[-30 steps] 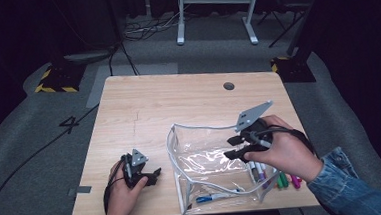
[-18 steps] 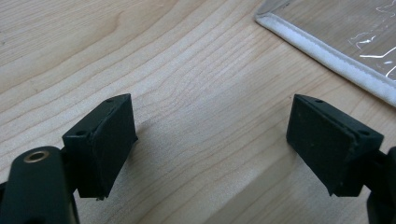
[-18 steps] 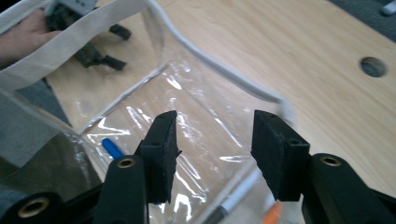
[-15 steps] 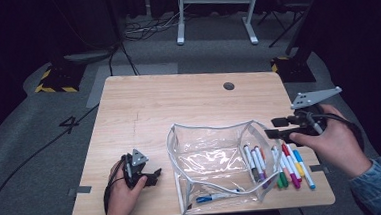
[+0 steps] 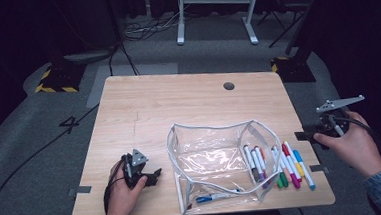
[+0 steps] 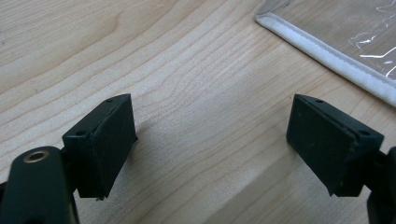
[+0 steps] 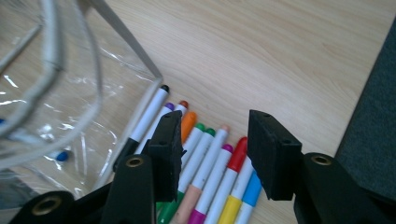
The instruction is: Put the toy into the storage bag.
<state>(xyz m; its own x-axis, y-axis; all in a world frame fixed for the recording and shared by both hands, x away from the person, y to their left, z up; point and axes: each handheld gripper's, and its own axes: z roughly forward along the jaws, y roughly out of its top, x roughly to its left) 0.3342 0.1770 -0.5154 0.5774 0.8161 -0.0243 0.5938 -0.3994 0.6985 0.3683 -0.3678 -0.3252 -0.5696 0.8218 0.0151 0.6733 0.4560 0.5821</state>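
While the left gripper (image 5: 152, 177) rests low on the pale wooden surface (image 5: 178, 103) near its front left corner, its fingers (image 6: 105, 140) stand apart with nothing but bare wood grain between them. Just to its right stands the clear plastic pouch with a white zip edge (image 5: 217, 161), its mouth gaping open; a corner of that white edge shows at the top right of the left gripper view (image 6: 327, 51). One blue-capped marker (image 5: 211, 198) lies inside the pouch near its front wall.

Beside the pouch's right wall lies the row of coloured felt-tip markers (image 5: 282, 164), side by side on the wood, some touching the plastic. The right gripper (image 5: 303, 134) is held by a hand in a denim sleeve at the right edge of the surface, apart from the markers in the high view. Its fingers (image 7: 168, 140) are spread, having just been closing a little, and grip nothing; in the right gripper view the markers (image 7: 205, 154) lie below and beyond them, orange, green, peach, red and blue among them.
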